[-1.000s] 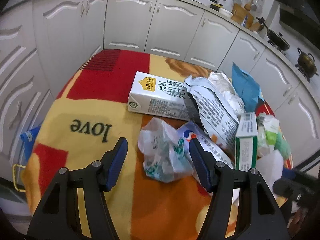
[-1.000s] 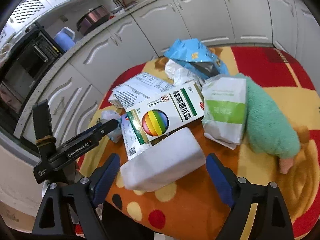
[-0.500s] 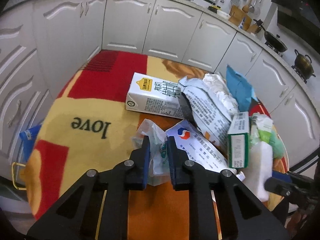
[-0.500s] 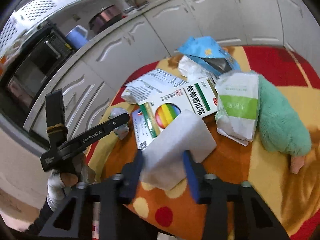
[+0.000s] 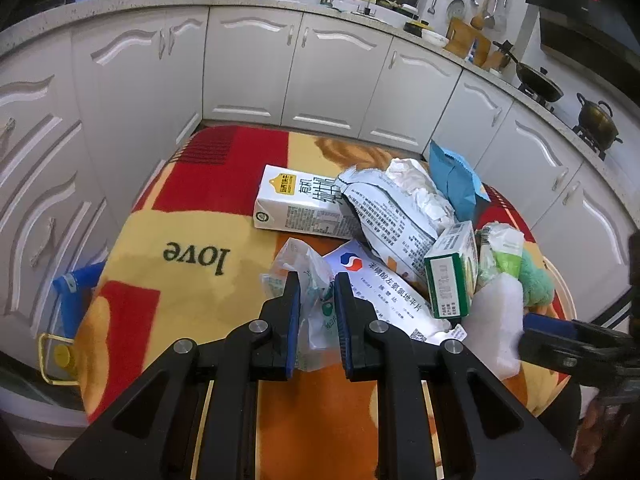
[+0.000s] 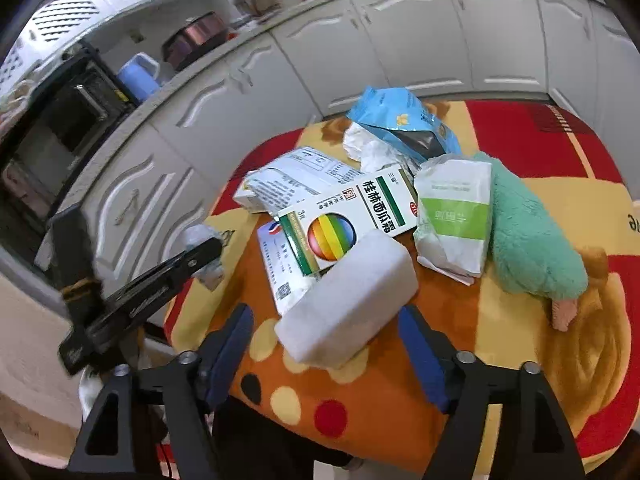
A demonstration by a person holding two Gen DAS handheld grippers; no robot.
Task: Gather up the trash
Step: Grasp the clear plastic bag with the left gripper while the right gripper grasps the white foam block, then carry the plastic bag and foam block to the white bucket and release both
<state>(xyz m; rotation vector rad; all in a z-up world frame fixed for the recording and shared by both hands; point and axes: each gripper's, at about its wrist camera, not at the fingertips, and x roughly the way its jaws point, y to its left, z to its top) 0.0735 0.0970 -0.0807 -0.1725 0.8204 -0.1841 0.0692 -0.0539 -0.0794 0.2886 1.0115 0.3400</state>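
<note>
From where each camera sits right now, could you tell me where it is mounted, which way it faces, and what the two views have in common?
Left wrist: sits on the left gripper, looking along its fingers, which are shut on the crumpled plastic bag, toward the white cabinets.
Right wrist: sits on the right gripper, facing the white foam block between its open fingers; the left gripper also shows here.
Shared: the foam block, the green-striped medicine box and the green plush toy.

milk carton behind plastic bag, foam block before medicine box
</note>
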